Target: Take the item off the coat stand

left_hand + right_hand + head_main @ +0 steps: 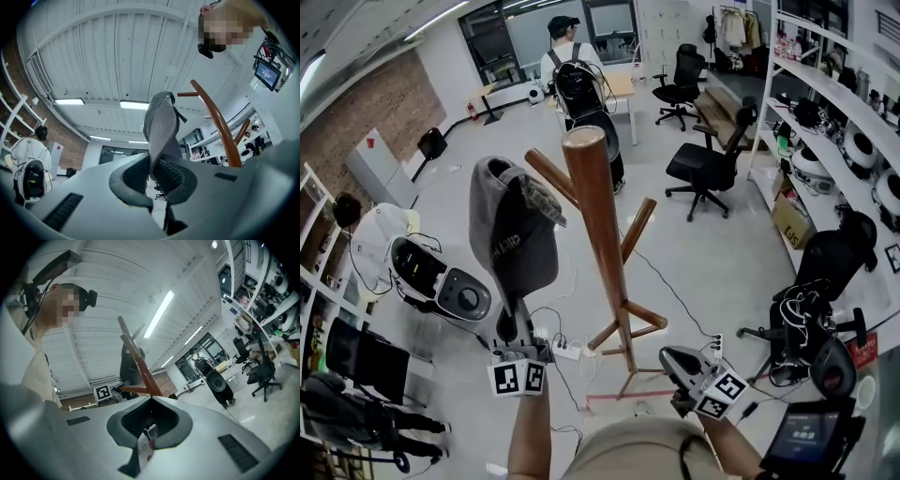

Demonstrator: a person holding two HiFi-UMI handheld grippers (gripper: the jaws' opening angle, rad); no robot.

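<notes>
A grey cap [514, 234] hangs upright beside the pole of the wooden coat stand [598, 216], against its upper left peg [546, 172]. Whether it still rests on that peg I cannot tell. My left gripper [516, 323] reaches up from below and is shut on the cap's brim. In the left gripper view the black pads [173, 176] clamp the cap [160, 124], with the stand [220, 126] just to its right. My right gripper [673, 361] is held low to the right of the stand's base, shut with nothing in it. The right gripper view looks over this gripper [150, 427] at the stand [140, 366] and the cap [127, 365].
A person with a backpack [577, 75] stands behind the stand. Office chairs [703, 169] and loaded shelves [834, 112] fill the right side. A white machine [441, 286] sits on the floor at left. A power strip with cables [567, 352] lies by the stand's feet.
</notes>
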